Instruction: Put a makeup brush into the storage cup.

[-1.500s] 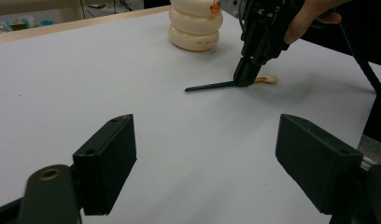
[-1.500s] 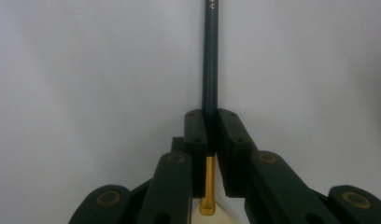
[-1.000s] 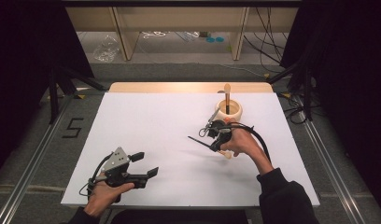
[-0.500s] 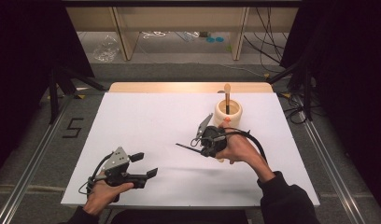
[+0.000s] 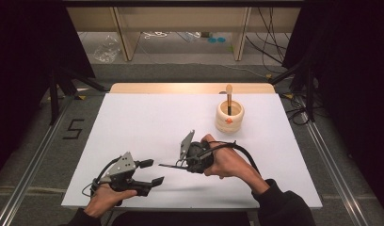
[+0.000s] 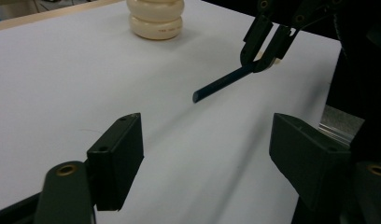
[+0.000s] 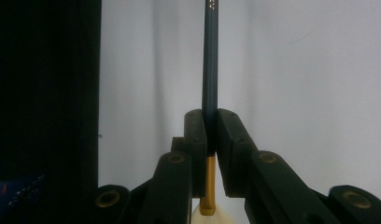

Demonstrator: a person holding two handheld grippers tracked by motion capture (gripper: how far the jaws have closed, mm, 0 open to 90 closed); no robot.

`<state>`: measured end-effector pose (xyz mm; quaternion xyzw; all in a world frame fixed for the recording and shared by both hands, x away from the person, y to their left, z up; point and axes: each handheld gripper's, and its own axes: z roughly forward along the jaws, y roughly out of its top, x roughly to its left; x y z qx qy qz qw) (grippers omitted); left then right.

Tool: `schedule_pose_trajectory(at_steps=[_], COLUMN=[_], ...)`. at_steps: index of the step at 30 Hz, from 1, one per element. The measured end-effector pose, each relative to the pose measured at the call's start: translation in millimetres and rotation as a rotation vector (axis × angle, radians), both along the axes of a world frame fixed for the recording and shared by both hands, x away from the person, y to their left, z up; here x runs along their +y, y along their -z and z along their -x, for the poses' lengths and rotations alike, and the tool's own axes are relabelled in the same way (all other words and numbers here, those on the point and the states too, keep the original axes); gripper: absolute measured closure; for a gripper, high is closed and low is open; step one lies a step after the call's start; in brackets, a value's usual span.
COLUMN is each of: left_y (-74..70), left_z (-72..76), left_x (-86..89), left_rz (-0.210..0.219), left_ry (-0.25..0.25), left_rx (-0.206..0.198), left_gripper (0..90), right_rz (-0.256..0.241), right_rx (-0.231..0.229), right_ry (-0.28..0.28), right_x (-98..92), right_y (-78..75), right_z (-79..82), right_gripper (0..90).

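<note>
A dark blue pencil (image 7: 209, 60) with a gold ferrule sticks out from my right gripper (image 7: 210, 130), whose jaws are shut on it. In the high view this gripper (image 5: 181, 164) hovers over the front middle of the white table (image 5: 133, 117), and the pencil (image 5: 167, 165) points left. My left gripper (image 5: 152, 172) rests at the front left, open and holding nothing. From the left gripper view, the pencil (image 6: 221, 84) hangs above the table beyond my open left gripper (image 6: 207, 158). A cream ringed holder (image 5: 229, 117) with a wooden stick (image 5: 229, 96) in it stands at the back right.
The holder (image 6: 156, 18) is also at the top of the left gripper view. Black curtains flank the table. Metal rails run along both sides. A wooden shelf frame (image 5: 124, 37) and cables lie on the floor beyond the far edge.
My right gripper has moved from beside the holder toward the front and left, carrying the pencil. The left gripper has stayed where it was.
</note>
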<state>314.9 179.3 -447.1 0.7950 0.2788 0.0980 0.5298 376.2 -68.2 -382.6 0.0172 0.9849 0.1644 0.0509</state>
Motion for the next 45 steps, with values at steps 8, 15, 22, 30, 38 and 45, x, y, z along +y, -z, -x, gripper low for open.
schedule_pose_trajectory(at_steps=[8, 15, 22, 30, 38, 45], left_y=[-0.2, -0.1, -1.1, -0.9, 0.0, 0.0], left_z=[2.6, 4.8, 7.0, 5.2, 6.8, 5.9], left_x=[-3.8, -5.9, -6.2, -4.7, -4.9, -3.2], left_rz=[0.007, 0.005, -0.002, 0.0, -0.003, 0.008], left_ry=[0.061, 0.111, 0.139, 0.177, 0.189, 0.214], left_rx=[0.002, 0.003, -0.001, -0.01, 0.03, 0.051], left_gripper=[40.6, 51.0, 60.1, 67.9, 71.5, 73.7], right_rz=[0.003, 0.016, 0.021, 0.025, 0.035, 0.031], right_rx=[-0.007, 0.001, 0.0, -0.006, -0.006, -0.003], right_ry=[-0.049, -0.07, -0.109, -0.136, -0.155, -0.17], right_x=[8.5, 12.4, 17.5, 19.3, 19.5, 19.4], right_y=[3.7, 5.0, 6.6, 4.9, 3.6, 4.0], right_z=[6.3, 11.9, 17.2, 20.6, 23.2, 24.3], right_gripper=[83.1, 83.1, 83.1, 83.1, 83.2, 83.2])
